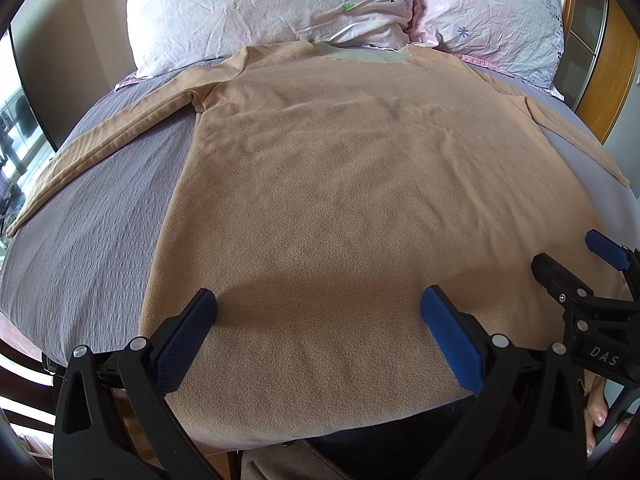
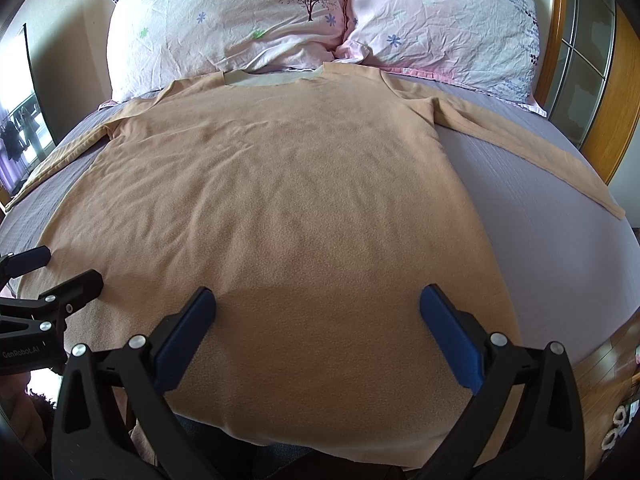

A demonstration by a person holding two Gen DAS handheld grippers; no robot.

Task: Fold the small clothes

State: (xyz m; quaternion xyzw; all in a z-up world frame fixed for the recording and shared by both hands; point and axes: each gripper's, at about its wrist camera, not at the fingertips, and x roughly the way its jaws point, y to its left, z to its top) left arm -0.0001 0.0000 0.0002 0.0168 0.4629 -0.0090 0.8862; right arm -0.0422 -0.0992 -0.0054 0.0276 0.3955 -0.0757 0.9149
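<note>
A tan long-sleeved fleece top (image 1: 340, 184) lies flat and spread on a grey-purple bed, collar toward the pillows, both sleeves out to the sides; it also shows in the right wrist view (image 2: 288, 200). My left gripper (image 1: 319, 300) is open and empty, hovering just above the hem on its left half. My right gripper (image 2: 318, 299) is open and empty above the hem's right half. The right gripper shows at the edge of the left wrist view (image 1: 576, 260), and the left gripper at the edge of the right wrist view (image 2: 60, 268).
Two pink flowered pillows (image 1: 264, 4) (image 2: 440, 16) lie at the head of the grey bedspread (image 1: 92, 216). A wooden headboard frame (image 2: 624, 92) stands at the right. The bed's near edge runs just below the hem. A window (image 2: 20, 112) is at the left.
</note>
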